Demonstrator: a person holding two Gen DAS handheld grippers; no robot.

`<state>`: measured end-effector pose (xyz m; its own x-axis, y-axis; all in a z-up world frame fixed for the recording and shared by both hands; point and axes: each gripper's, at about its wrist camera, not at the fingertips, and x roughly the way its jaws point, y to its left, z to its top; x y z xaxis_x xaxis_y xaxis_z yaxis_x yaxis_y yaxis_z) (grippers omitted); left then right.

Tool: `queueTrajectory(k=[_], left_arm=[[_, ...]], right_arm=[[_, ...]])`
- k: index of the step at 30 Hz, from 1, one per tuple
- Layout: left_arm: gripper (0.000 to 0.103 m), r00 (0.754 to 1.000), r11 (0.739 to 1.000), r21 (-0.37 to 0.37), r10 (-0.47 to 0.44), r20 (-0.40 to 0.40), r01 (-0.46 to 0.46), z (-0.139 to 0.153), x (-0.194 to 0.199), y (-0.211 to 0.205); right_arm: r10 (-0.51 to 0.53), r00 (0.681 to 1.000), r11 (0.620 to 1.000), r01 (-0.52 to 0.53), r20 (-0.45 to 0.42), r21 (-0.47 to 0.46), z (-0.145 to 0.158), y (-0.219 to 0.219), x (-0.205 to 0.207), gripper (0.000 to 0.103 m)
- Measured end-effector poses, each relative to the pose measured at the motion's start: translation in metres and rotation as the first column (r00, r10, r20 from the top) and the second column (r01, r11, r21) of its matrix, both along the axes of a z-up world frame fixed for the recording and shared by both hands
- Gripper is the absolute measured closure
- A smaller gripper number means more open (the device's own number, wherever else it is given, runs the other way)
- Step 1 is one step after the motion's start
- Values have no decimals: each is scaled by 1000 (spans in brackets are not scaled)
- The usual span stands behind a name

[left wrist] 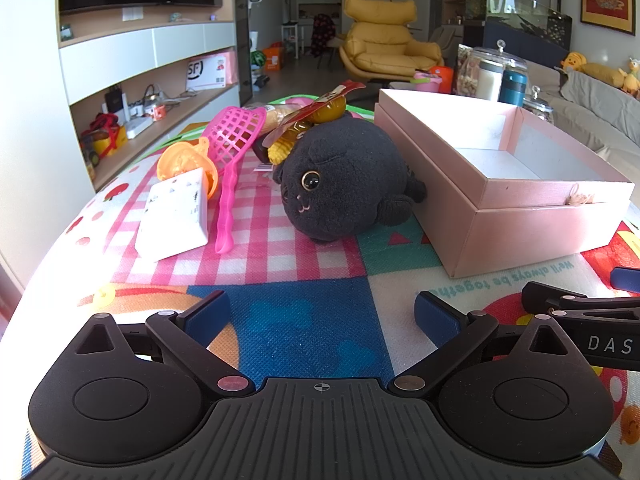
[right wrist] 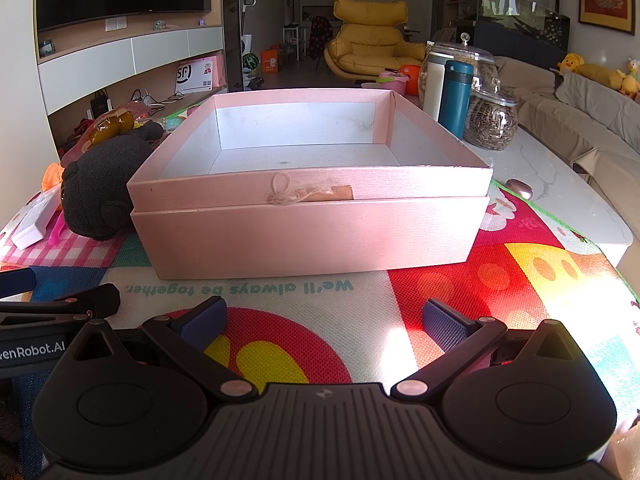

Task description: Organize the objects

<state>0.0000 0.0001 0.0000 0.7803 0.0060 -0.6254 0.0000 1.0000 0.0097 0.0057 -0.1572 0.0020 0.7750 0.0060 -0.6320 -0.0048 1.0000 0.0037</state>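
Pink scoop (left wrist: 230, 168) handle toward camera

Daylight scene, bright and hard. Sun patches blow out the play mat (right wrist: 394, 344) near the right gripper and the white block (left wrist: 176, 216) on the left view. Pink box (right wrist: 312, 232) front carries a pale glare band. Far room dimmer, slightly soft. Strong fisheye bend: shelves and walls curve at edges, corners vignette dark. Foreground sharp, no motion blur.
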Motion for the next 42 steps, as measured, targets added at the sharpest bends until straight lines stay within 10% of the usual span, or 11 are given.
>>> queueTrajectory(k=[42], left_arm=[[2, 999, 999, -28, -29, 22, 30, 14, -12, 13]], right_arm=[[50, 995, 999, -49, -90, 10, 8, -5, 12, 0]])
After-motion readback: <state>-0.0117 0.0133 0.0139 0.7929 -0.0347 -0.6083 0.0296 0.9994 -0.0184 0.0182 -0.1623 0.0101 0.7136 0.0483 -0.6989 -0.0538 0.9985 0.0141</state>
